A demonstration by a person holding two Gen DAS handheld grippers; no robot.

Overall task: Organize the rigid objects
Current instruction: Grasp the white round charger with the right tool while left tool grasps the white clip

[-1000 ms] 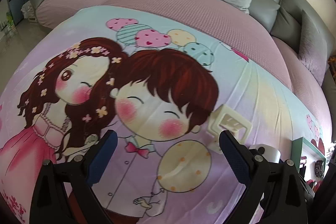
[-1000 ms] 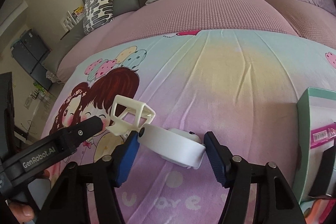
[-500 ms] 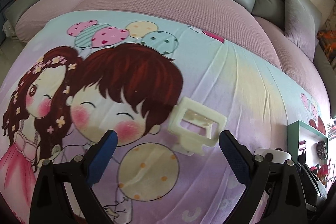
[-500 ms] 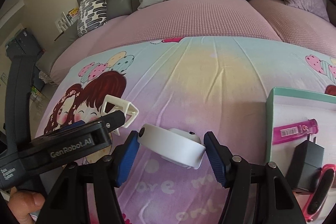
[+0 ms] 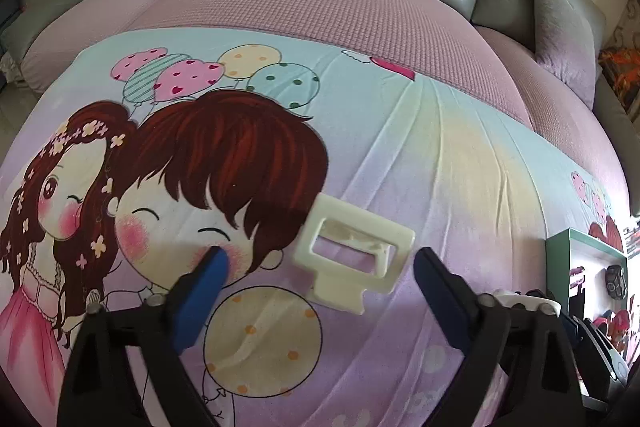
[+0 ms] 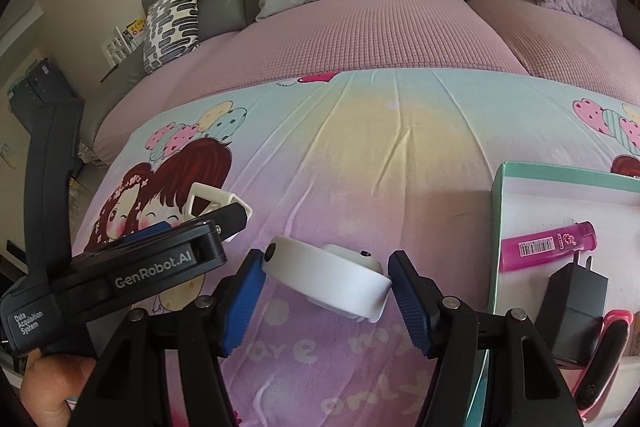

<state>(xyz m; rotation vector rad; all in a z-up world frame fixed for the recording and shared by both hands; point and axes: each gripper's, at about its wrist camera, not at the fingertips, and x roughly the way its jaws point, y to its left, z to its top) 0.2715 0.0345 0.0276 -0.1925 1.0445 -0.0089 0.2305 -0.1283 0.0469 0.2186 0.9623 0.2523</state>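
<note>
While its jaws are closing, the left gripper has the cream plastic frame lying between them on the cartoon bedsheet, untouched. The right gripper grasps the white round device between its pads.

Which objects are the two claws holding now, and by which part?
Right claw holds the white round device by its sides. Left claw, closing, holds nothing yet.
</note>
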